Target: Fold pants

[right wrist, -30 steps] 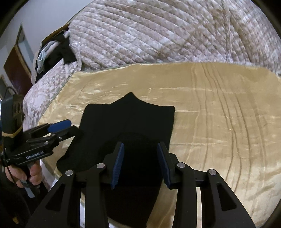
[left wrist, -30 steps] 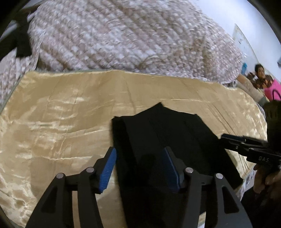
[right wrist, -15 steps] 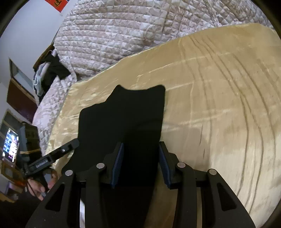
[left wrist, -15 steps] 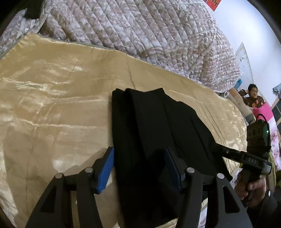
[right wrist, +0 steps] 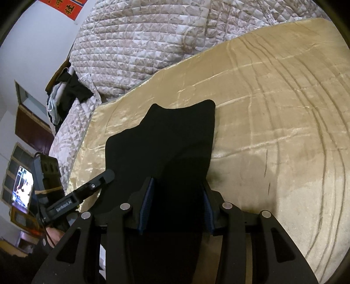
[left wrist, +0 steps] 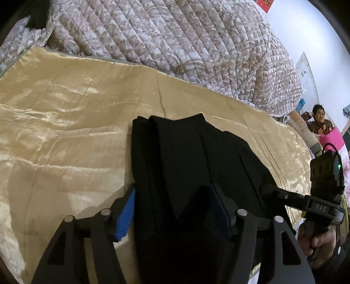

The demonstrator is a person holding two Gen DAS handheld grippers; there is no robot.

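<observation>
- Pants (left wrist: 192, 166) lie folded lengthwise on the gold satin sheet (left wrist: 65, 122) spread over the bed, and the end nearest us runs in between both pairs of tongs.
- Our left tongs (left wrist: 172, 209) stand fairly wide and have just been opening; the black cloth fills the gap between them, its left edge beside the blue pad (left wrist: 125, 214), though we cannot tell whether either pad presses on it.
- Our right tongs (right wrist: 177, 205) stand about half open with cloth between them; it is too dark there for us to tell whether they pinch it.
- From the left wrist we see the right tongs reaching over the pants' right edge, the hand (left wrist: 315, 242) that holds them, and a seated person (left wrist: 319, 122) at the far right.
- From the right wrist we see the left tongs (right wrist: 107, 175) over the pants' left edge, a heap of clothes (right wrist: 65, 96) on the quilt (right wrist: 142, 43), a lit screen (right wrist: 21, 187) and a red banner (right wrist: 65, 6) on the wall.
- We see plain black cloth with long lengthwise folds, and a far end that dips between two raised corners.
</observation>
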